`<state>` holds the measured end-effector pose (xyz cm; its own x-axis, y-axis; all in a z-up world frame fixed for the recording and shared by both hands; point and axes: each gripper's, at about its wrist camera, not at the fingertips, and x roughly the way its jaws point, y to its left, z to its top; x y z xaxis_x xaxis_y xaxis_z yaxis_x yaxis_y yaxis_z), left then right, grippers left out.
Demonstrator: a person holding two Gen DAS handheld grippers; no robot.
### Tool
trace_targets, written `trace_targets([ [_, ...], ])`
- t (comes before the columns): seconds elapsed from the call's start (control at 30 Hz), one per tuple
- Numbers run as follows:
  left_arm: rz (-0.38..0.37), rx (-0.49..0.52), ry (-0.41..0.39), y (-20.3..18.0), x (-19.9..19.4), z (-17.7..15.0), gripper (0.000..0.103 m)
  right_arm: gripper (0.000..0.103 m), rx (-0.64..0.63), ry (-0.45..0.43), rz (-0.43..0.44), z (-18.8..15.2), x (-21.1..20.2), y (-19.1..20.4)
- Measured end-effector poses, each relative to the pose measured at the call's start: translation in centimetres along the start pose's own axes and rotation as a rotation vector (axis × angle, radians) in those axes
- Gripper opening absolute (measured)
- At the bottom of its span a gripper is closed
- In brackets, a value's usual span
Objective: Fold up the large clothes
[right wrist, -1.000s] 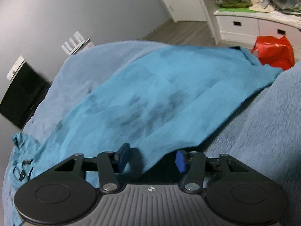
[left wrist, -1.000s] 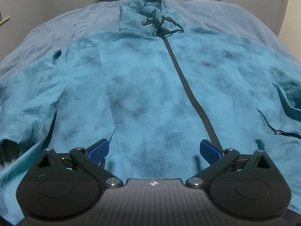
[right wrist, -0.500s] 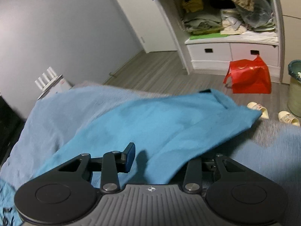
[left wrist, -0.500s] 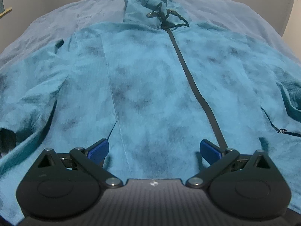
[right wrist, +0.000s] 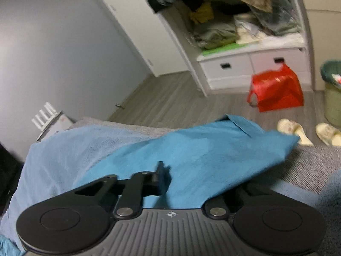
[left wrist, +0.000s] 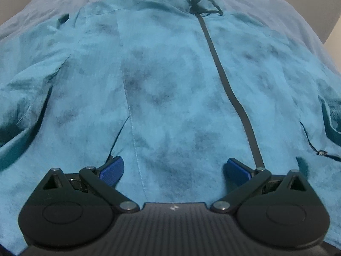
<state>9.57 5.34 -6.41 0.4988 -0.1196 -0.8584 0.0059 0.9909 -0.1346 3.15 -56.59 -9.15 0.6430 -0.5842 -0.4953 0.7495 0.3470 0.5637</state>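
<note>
A teal mottled jacket [left wrist: 170, 85] lies face up on the bed, its dark zipper [left wrist: 223, 81] running to the hood and drawstrings [left wrist: 200, 2] at the far end. My left gripper [left wrist: 174, 168] hovers open just over the lower front panel, left of the zipper, with nothing between its blue pads. In the right wrist view the jacket's sleeve [right wrist: 213, 149] stretches towards the bed's edge. My right gripper [right wrist: 172, 181] is closing on the sleeve; the left finger [right wrist: 162, 175] presses into the cloth and the sleeve covers the other finger.
A blue-grey bedcover [right wrist: 64, 149] lies under the jacket. Beyond the bed's edge are a wooden floor, a red bag [right wrist: 277, 91], two slippers [right wrist: 292, 130], a green bin [right wrist: 332, 91] and a white wardrobe with drawers [right wrist: 234, 66] full of clothes. A white aerial device [right wrist: 44, 117] stands at left.
The left gripper has sunk closer to the jacket front, still open. The right gripper swung along the sleeve towards the room and its jaws came together on the cloth.
</note>
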Motion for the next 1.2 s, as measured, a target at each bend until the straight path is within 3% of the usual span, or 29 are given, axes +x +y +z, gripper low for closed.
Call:
trace_targets([
  [0.2, 0.014, 0.021, -0.008, -0.4, -0.1, 0.0, 0.103, 0.004, -0.348, -0.172, 0.205, -1.3, -5.8, 6.4],
  [0.37, 0.011, 0.033, -0.014, -0.5, -0.4, -0.2, 0.103, 0.004, -0.604, -0.278, 0.386, -4.6, -12.2, 11.4],
  [0.63, 0.017, 0.071, -0.045, -0.8, -1.2, -0.3, 0.103, 0.004, -0.819, -0.263, 0.682, -12.0, -21.9, 19.1],
  [0.8, 0.013, 0.042, -0.102, 0.3, -2.4, 0.4, 0.103, 0.004, -0.949, -0.221, 0.889, -18.8, -27.9, 24.7],
  [0.9, -0.009, -0.012, -0.124, 1.7, -3.1, 1.1, 0.103, 0.004, -1.015, -0.112, 0.980, -24.1, -30.2, 27.1],
  [1.0, -0.014, -0.063, -0.152, 3.1, -3.7, 1.6, 0.103, 0.005, -1.052, 0.078, 1.027, -28.4, -29.7, 27.9],
  [1.13, 0.004, -0.106, -0.208, 5.0, -4.5, 2.4, 0.103, 0.010, -1.086, 0.316, 1.015, -33.5, -28.6, 27.2],
  [1.17, 0.008, -0.110, -0.225, 5.3, -4.7, 2.6, 0.103, 0.020, -1.068, 0.362, 1.003, -33.5, -27.9, 26.6],
  [1.2, 0.013, -0.106, -0.245, 5.5, -5.0, 2.8, 0.103, 0.037, -1.039, 0.405, 0.987, -32.9, -27.0, 26.0],
])
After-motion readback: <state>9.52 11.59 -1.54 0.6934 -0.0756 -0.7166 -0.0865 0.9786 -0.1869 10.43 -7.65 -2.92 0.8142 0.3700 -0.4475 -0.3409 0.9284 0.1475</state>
